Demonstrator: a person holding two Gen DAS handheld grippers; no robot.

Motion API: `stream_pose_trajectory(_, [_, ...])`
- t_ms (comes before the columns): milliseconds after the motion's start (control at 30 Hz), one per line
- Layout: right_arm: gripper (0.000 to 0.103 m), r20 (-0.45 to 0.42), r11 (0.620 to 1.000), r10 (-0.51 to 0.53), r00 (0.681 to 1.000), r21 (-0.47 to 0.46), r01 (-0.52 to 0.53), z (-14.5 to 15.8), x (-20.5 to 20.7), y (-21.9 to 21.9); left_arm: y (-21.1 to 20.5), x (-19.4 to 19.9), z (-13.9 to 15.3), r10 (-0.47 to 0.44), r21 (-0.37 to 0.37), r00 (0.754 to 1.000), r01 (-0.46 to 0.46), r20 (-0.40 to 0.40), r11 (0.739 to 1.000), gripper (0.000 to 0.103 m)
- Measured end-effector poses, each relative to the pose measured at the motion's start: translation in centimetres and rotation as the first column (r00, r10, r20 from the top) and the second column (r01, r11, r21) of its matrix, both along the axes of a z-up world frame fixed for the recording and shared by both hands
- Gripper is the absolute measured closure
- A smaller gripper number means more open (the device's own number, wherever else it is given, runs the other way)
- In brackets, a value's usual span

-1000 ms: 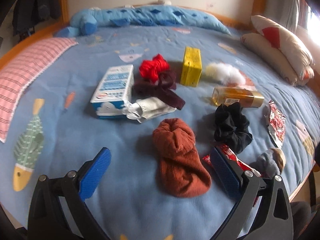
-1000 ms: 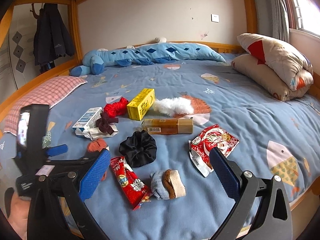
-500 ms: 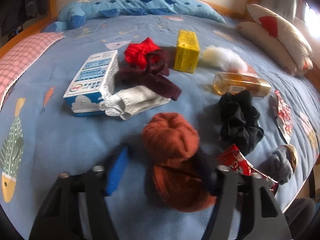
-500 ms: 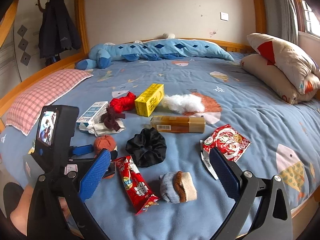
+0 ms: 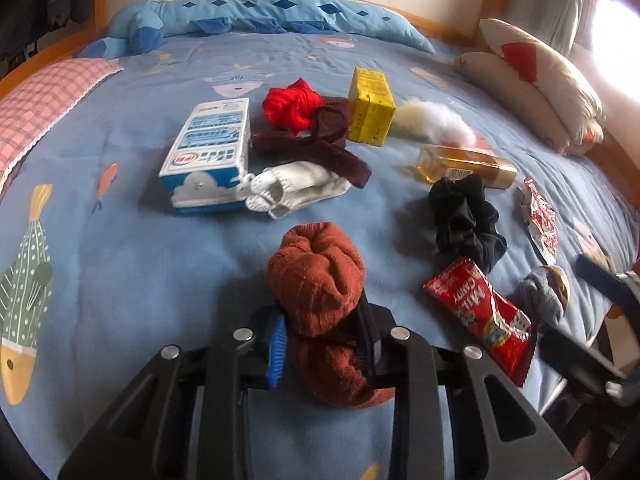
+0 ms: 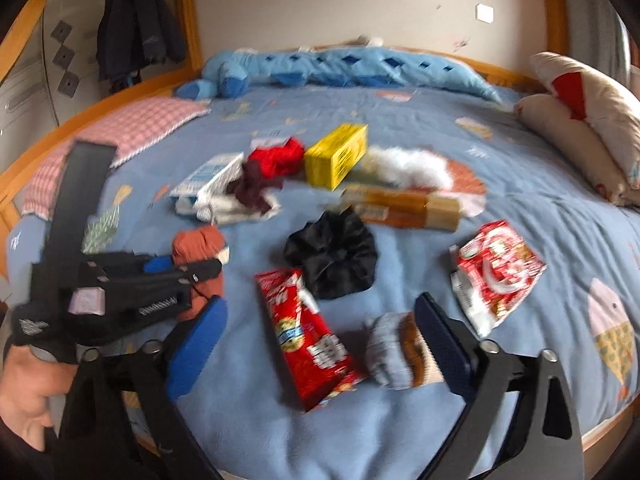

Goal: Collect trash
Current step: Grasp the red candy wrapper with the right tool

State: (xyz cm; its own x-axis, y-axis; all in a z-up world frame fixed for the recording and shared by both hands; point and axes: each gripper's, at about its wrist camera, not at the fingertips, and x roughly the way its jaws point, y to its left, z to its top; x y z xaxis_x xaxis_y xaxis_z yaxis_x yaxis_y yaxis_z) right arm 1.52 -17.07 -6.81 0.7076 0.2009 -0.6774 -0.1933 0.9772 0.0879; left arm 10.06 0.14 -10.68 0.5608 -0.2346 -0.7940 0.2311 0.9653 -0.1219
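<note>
The bedspread (image 5: 120,264) is blue, printed with fish in green, orange and pink. A rust-orange knitted sock (image 5: 320,280) lies on it, and a white sock (image 5: 296,188) beside a white-and-blue carton (image 5: 208,152). A bright red cloth (image 5: 290,106) touches a dark maroon one (image 5: 320,148). The small box (image 5: 370,106) is yellow, the fluffy tuft (image 5: 432,124) white, the bottle (image 5: 464,164) amber with a gold cap. The scrunchie (image 5: 464,216) is black. Both snack wrappers, (image 6: 308,332) and (image 6: 496,272), are red with white print. The rolled sock (image 6: 394,354) is grey and brown. A pink checked pillow (image 5: 36,112), a light-blue plush (image 5: 260,14) with darker diamonds, cream cushions (image 5: 540,76) with red patches. Gripper pads (image 6: 196,348) are blue
</note>
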Motion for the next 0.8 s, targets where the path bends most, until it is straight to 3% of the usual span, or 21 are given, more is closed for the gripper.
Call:
stream_pose_trajectory(100, [0.028, -0.048, 1.000, 0.013, 0.999, -0.001, -0.014, -1.4, 0.8, 0.7, 0.4, -0.4, 0.0, -0.007, 0.003, 1.000, 0.007, -0.003, 1.000, 0.074])
stream_pose_trajectory(167, [0.037, -0.071, 1.000, 0.023, 0.997, -0.002, -0.023, -2.2, 1.3, 1.0, 0.5, -0.7, -0.1, -0.014, 0.008, 1.000, 0.014, -0.007, 1.000, 0.074])
stream_pose_trajectory(333, [0.068, -0.135, 0.999, 0.047, 0.990, -0.006, -0.048, -4.2, 2.6, 1.4, 0.7, -0.9, -0.1, -0.019, -0.005, 1.000, 0.019, -0.011, 1.000, 0.074])
stream_pose_trajectory(800, [0.073, -0.047, 0.996, 0.074, 0.996, 0.048, -0.072, -0.7, 1.1, 1.0, -0.8, -3.0, 2.0, -0.092, -0.060, 0.996, 0.093, 0.016, 0.994, 0.074])
